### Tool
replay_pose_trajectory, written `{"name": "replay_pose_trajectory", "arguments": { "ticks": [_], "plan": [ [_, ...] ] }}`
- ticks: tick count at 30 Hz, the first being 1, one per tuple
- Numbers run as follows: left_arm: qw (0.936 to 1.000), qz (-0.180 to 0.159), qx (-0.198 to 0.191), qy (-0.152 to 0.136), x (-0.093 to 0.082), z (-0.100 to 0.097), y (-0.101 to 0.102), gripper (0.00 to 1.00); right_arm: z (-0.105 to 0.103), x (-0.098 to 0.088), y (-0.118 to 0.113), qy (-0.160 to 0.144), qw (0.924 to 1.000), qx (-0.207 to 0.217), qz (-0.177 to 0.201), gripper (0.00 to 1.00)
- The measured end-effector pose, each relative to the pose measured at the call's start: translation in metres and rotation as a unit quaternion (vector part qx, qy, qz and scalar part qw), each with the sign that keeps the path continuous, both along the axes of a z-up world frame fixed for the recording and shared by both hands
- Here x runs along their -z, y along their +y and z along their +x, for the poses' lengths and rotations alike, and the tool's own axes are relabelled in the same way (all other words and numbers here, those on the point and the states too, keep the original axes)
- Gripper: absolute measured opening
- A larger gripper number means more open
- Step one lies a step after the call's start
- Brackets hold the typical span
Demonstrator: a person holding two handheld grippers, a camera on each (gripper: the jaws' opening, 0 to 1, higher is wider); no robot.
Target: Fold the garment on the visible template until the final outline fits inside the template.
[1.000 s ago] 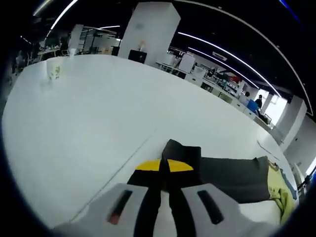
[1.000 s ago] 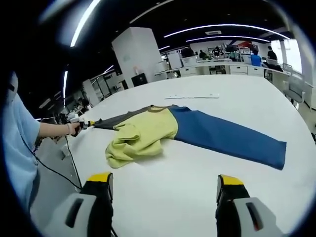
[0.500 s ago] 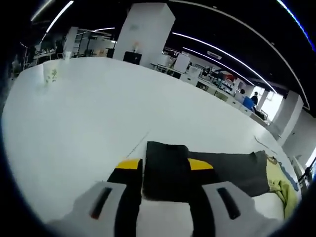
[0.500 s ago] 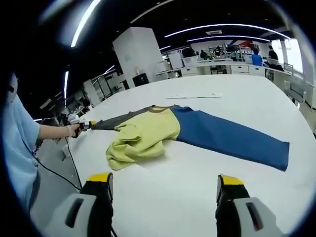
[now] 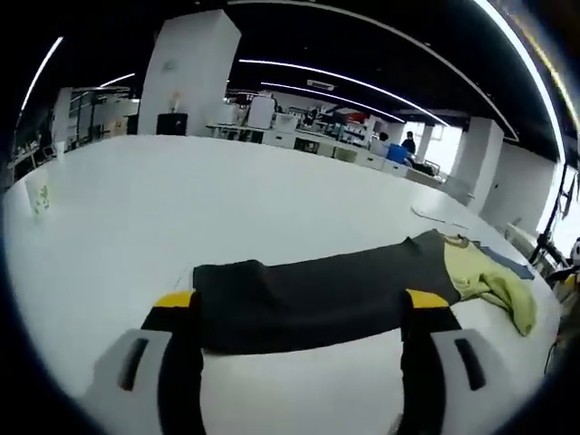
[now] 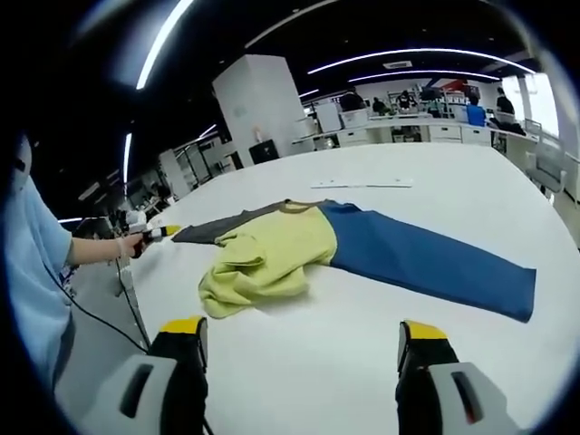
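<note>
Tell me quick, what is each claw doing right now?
Left gripper: open, jaws either side of the dark sleeve.
Right gripper: open, holding nothing.

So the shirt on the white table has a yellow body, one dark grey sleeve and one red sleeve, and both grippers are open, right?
Not quite: the second sleeve is blue, not red, as the right gripper view shows. The rest holds: the shirt's yellow body lies bunched on the white table, the dark grey sleeve stretches out, and the left gripper and right gripper are both open.
</note>
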State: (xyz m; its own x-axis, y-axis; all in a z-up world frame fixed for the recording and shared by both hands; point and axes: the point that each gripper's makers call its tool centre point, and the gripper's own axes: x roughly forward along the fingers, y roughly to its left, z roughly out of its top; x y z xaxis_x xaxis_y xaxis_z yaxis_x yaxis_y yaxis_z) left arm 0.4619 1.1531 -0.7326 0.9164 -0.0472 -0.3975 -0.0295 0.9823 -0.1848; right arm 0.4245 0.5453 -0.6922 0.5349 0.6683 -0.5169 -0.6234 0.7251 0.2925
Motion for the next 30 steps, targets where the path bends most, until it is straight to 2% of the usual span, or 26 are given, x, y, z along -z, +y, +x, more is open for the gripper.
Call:
{"name": "replay_pose_trajectory", "arguments": {
  "ticks": [3, 7, 10, 17, 22, 24, 27, 29, 30],
  "plan": [
    [0.999, 0.023, 0.039, 0.002, -0.006, 0.0, -0.013, 0.9, 0.0, -0.002, 0.0, -0.002, 1.0, 0.001, 0.003, 0.87],
    [0.9966, 0.042, 0.07, 0.005, -0.014, 0.0, -0.026, 0.88, 0.0, -0.002, 0.001, -0.004, 1.0, 0.001, 0.006, 0.87],
    [0.995, 0.043, 0.091, 0.001, -0.022, 0.0, -0.042, 0.85, -0.001, -0.001, 0.003, -0.004, 1.0, -0.001, 0.008, 0.87],
    [0.9851, 0.057, 0.162, 0.004, -0.037, -0.008, -0.11, 0.8, -0.001, 0.0, 0.007, -0.006, 0.9999, -0.004, 0.014, 0.87],
    [0.9713, 0.071, 0.227, 0.008, -0.039, -0.013, -0.161, 0.78, -0.001, -0.001, 0.005, -0.007, 0.9998, -0.005, 0.016, 0.86],
    [0.9648, 0.084, 0.249, 0.008, -0.037, -0.012, -0.173, 0.77, -0.001, -0.001, 0.003, -0.007, 0.9998, -0.004, 0.017, 0.86],
    [0.9605, 0.083, 0.265, 0.012, -0.036, -0.009, -0.19, 0.76, -0.001, -0.002, 0.002, -0.008, 0.9998, -0.002, 0.02, 0.86],
    [0.9541, 0.086, 0.287, 0.01, -0.038, -0.008, -0.205, 0.74, -0.002, -0.002, 0.001, -0.008, 0.9998, -0.003, 0.019, 0.86],
    [0.9532, 0.088, 0.289, 0.01, -0.039, -0.006, -0.21, 0.74, -0.002, -0.001, 0.001, -0.008, 0.9998, -0.003, 0.018, 0.86]
  ]
}}
